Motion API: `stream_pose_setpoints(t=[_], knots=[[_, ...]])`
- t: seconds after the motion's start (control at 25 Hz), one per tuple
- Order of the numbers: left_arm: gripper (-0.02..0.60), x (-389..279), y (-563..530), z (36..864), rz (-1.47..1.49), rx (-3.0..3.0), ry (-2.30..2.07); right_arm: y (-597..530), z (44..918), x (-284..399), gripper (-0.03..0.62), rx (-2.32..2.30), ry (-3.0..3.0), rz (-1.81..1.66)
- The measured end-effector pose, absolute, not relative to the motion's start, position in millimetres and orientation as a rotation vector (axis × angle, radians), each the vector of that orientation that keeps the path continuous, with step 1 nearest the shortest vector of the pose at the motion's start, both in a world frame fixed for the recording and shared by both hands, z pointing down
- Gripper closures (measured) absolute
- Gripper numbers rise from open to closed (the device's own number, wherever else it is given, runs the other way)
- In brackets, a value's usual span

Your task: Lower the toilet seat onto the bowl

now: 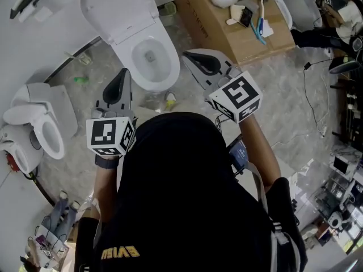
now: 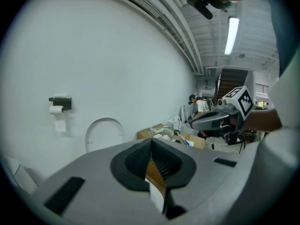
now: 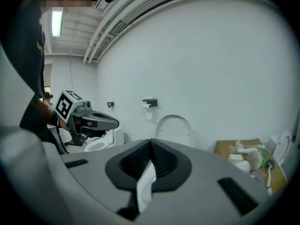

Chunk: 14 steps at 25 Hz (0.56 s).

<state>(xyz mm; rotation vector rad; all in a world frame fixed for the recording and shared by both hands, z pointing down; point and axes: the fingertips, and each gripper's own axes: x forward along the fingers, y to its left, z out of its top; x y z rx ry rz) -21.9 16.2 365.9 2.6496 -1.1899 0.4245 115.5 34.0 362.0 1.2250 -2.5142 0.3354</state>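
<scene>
The white toilet stands against the wall ahead of me, its bowl (image 1: 150, 58) uncovered. The seat and lid (image 1: 118, 7) stand raised at the wall, an upright white oval in the left gripper view (image 2: 104, 132) and the right gripper view (image 3: 174, 128). My left gripper (image 1: 123, 73) hovers just left of the bowl's front, jaws together with nothing between them (image 2: 151, 140). My right gripper (image 1: 188, 55) hangs to the right of the bowl, also shut and empty (image 3: 150, 141). Neither touches the toilet.
A cardboard box (image 1: 238, 35) with brushes and small items lies right of the toilet. A second toilet (image 1: 42, 126) stands at the left. A toilet-paper holder (image 2: 60, 103) hangs on the wall. Small yellow (image 1: 170, 100) and green (image 1: 80, 80) objects lie on the floor.
</scene>
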Motion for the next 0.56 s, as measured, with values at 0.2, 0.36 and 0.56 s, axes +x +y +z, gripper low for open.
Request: stream_pose_setpoints(t=[0.2,0.36,0.56], knots=[[0.569,-21.0,24.1,378.7,0.443,2.632,-1.161,36.9,367.8,114.1,0.603,1.136,-2.508,0.375],[0.57,-37.7,20.5,407.9,0.47,2.571,-1.195,37.6,379.2,119.7,0.603,1.086,-2.482,0.409],[0.569,-106.7,3.0,461.3,0.517,2.406,-1.309,25.3,416.6,140.3,0.603,1.126,-2.436,0.525]])
